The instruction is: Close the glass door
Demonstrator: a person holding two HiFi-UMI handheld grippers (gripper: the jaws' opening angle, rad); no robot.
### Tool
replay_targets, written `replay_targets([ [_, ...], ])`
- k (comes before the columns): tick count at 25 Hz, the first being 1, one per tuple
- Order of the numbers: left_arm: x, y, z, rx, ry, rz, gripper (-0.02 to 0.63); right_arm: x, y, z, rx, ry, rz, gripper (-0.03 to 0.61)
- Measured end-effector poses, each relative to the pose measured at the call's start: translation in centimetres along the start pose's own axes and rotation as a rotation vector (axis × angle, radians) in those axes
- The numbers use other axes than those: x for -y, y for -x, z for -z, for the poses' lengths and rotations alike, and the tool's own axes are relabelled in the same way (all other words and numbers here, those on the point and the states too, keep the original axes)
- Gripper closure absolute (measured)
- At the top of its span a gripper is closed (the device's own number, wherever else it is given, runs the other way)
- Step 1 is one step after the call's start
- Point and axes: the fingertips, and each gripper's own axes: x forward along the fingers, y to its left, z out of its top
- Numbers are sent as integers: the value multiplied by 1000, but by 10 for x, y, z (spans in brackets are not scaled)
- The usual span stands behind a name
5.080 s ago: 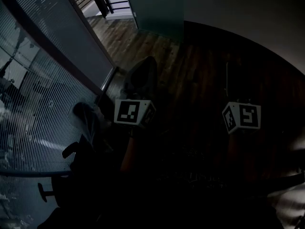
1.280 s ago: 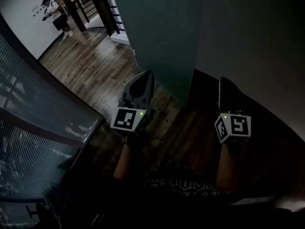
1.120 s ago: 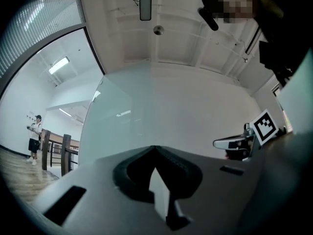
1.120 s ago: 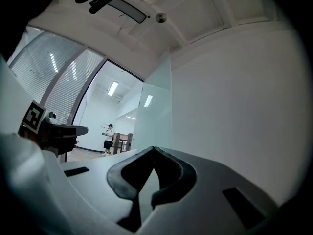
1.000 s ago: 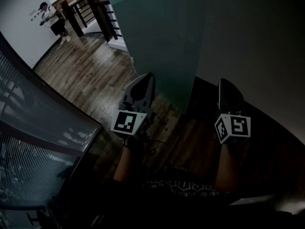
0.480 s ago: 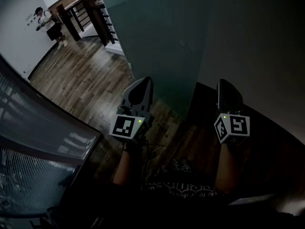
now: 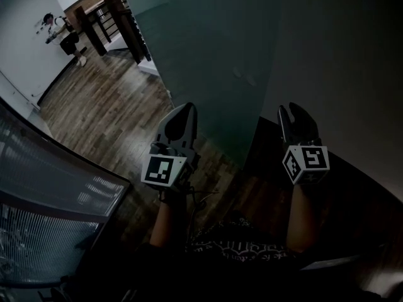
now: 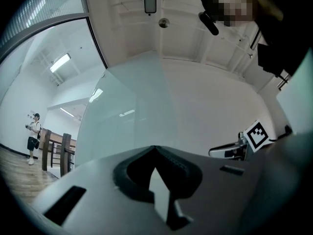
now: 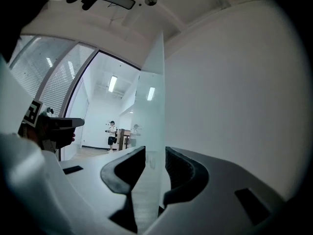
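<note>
In a dim corridor with a wooden floor (image 7: 107,106), the frosted glass door (image 7: 208,61) stands ajar, angled out from the pale wall (image 7: 340,55). Its free edge runs down between the two grippers in the head view. Left gripper (image 7: 186,109) is held level in front of the door's face, jaws pressed together at the tips, nothing in them. Right gripper (image 7: 291,109) is just to the right of the door's edge, before the wall. Its jaws have just been opening and now stand spread. In the right gripper view the door's edge lines up with the gap, pads not pressing on it; cannot tell if the edge is truly between them. Beyond the doorway are a dark railing (image 7: 119,17) and a distant person (image 7: 60,33). A ribbed glass partition (image 7: 56,187) is at lower left.
</note>
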Motion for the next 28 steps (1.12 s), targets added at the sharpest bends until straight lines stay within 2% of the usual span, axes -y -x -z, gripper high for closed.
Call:
replay_targets([
  [2,-4,-10,5,-3,-6,-8,612,5,-19,7,-10,-9,-26,447],
  [6,-7,-21,14,-17,-19,-14,612,9,-55,30,-57,-23,-92,423],
  [10,-22,-20,14,-30,-32,-59,612,11,-86,43,-93,-67,-173,398],
  [15,-41,-17,14,-34,-55,-109,612,12,-116,45,-107,-59,-206,385],
  [20,-45,-16,10,-37,-68,-121,612,-4,-125,40,-102,-48,-256,384],
  [28,-53,2,9,-51,-72,-144,612,-20,-120,38,-113,-38,-277,383],
])
